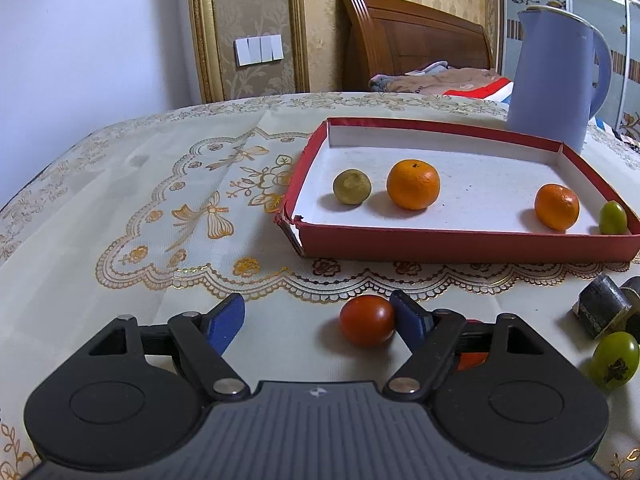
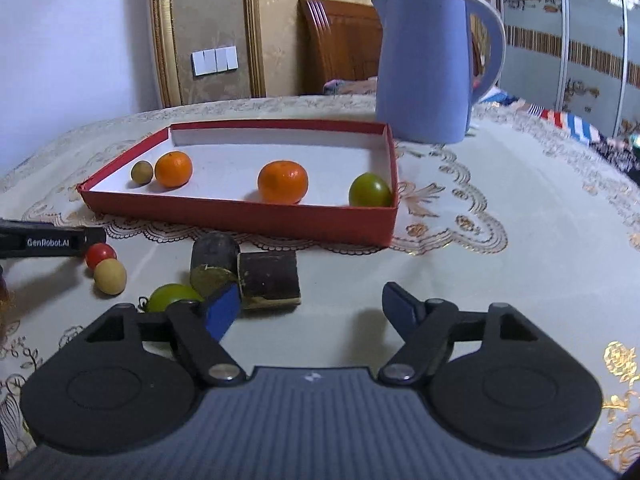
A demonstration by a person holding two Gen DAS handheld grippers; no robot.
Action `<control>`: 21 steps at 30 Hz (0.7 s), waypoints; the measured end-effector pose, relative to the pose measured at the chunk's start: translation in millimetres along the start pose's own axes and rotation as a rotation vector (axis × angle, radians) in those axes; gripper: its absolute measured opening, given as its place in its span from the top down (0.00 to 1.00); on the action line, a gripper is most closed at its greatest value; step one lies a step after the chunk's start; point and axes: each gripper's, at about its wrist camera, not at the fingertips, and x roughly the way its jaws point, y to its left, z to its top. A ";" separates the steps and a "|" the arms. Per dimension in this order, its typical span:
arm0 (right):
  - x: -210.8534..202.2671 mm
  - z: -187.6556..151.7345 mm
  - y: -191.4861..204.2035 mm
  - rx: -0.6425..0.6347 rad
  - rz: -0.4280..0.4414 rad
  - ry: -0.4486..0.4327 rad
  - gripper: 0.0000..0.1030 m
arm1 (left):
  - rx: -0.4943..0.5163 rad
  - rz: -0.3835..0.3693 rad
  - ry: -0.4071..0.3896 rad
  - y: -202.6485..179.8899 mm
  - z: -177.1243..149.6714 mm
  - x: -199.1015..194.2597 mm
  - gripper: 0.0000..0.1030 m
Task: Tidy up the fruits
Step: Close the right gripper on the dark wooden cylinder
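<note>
My left gripper (image 1: pixel 318 320) stands open low over the tablecloth. A red tomato (image 1: pixel 367 320) lies between its blue pads, against the right pad (image 1: pixel 408 318) and far from the left one. My right gripper (image 2: pixel 312 312) is open with only cloth between its fingers. A green fruit (image 2: pixel 172 296) lies just beyond its left finger. The right wrist view also shows the tomato (image 2: pixel 100 255) next to a tan fruit (image 2: pixel 110 276). The red box (image 2: pixel 240 216) holds two oranges (image 2: pixel 283 182) (image 2: pixel 173 169), an olive-brown fruit (image 2: pixel 142 171) and a green fruit (image 2: pixel 370 190).
A dark block (image 2: pixel 268 276) and a dark cylinder (image 2: pixel 214 250) sit on the table in front of the box. A blue kettle (image 2: pixel 424 64) stands behind the box's right corner. One black finger of the left gripper (image 2: pixel 40 240) reaches in from the left edge.
</note>
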 end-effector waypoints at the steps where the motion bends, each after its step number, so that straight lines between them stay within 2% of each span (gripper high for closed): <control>1: 2.0 0.8 -1.2 0.012 0.008 0.004 0.27 | 0.000 0.001 0.000 0.5 0.0 0.2 0.23; 4: 5.0 2.9 -1.6 0.026 0.019 0.004 0.33 | -0.001 0.001 0.000 1.1 -0.1 0.3 0.23; 7: 7.5 3.9 1.8 0.012 0.032 0.007 0.47 | -0.001 0.003 0.001 1.0 0.0 0.9 0.22; 9: 6.8 3.6 3.8 -0.001 0.049 0.002 0.64 | -0.002 0.003 0.001 0.9 0.1 1.1 0.22; 10: 6.4 3.3 4.3 -0.005 0.054 -0.001 0.66 | -0.001 0.003 0.000 0.9 0.0 1.1 0.22; 13: 5.9 3.0 3.4 0.003 0.053 -0.005 0.67 | -0.003 0.002 0.001 1.0 0.0 1.2 0.22; 14: 5.2 3.0 2.3 0.010 0.053 -0.008 0.71 | -0.002 0.002 0.001 0.9 0.0 1.2 0.22; 21: 3.3 2.7 0.4 0.023 0.025 -0.021 0.71 | -0.004 0.001 0.001 1.1 0.0 1.3 0.22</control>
